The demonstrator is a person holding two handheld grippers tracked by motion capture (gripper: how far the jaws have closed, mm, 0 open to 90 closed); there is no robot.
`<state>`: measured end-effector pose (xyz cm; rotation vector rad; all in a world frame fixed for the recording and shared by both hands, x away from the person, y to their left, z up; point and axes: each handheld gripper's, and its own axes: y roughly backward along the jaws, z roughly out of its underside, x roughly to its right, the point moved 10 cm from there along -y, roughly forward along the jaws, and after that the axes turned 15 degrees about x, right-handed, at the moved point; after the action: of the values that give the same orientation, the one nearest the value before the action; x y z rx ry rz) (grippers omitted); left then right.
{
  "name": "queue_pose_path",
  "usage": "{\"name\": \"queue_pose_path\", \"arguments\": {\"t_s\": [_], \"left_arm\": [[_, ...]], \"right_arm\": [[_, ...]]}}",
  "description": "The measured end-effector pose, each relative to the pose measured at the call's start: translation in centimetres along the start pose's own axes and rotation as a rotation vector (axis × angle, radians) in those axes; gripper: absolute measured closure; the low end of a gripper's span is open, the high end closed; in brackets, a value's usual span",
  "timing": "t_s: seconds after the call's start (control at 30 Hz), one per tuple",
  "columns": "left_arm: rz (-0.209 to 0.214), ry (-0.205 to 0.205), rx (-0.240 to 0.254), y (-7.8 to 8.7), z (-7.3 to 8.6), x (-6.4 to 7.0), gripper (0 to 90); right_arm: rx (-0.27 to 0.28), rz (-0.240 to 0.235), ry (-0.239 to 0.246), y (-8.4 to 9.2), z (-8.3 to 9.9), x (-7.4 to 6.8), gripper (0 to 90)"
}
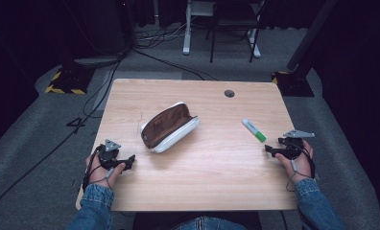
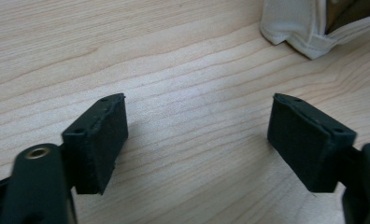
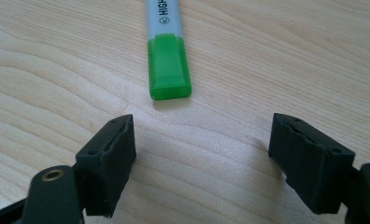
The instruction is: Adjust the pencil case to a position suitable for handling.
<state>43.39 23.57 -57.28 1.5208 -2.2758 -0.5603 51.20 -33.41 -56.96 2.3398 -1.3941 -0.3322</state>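
Green-capped and white-barrelled, the highlighter [image 1: 254, 130] lies flat on the right part of the table, its cap end toward the near right, just in front of the right gripper [image 1: 269, 150]. In the right gripper view the highlighter [image 3: 167, 56] sits beyond the jaws, which are spread wide with only bare wood between them. The left gripper [image 1: 128, 162] rests at the near left, its jaws likewise spread and holding nothing; the pencil case [image 1: 170, 127] lies open near the table's middle, mouth upward, showing a brown lining inside a white shell. A corner of that pencil case [image 2: 295, 25] shows at the far right of the left gripper view.

My reading is that the work stands at its start: the approach to the highlighter, likely for putting it into the case. The next move calls for easing the right gripper forward until the jaws straddle the barrel, then closing across its narrow width.

Underneath is a pale wooden table [image 1: 217, 177] with a round cable hole [image 1: 229, 93] near its far edge. Grey carpet, trailing cables, a chair's legs and black-curtained walls surround it.
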Motion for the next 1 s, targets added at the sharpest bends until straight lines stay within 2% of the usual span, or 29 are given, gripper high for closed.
{"name": "queue_pose_path", "arguments": {"t_s": [0.1, 0.2, 0.57, 0.77, 1.0], "left_arm": [[-0.004, 0.001, 0.009, 0.1, -0.3, 0.0, 24.2], [-0.008, -0.005, 0.048, 0.6, -1.7, 0.1, 24.4], [0.023, -0.007, 0.087, 1.1, -4.0, 1.1, 24.6], [0.039, 0.0, 0.136, 1.5, -5.7, 1.7, 24.6], [0.063, 0.0, 0.183, 1.2, -7.4, 2.4, 23.9]], "right_arm": [[0.0, 0.0, 0.0, 0.0, 0.0, 0.0, 23.2], [0.0, 0.0, 0.0, 0.0, 0.0, 0.0, 23.2], [0.0, -0.001, 0.004, 0.1, 0.1, -0.1, 23.2], [0.0, 0.001, 0.001, 0.1, 0.1, -0.1, 23.2], [-0.001, -0.001, 0.001, 0.2, 0.1, -0.2, 23.2]]}}
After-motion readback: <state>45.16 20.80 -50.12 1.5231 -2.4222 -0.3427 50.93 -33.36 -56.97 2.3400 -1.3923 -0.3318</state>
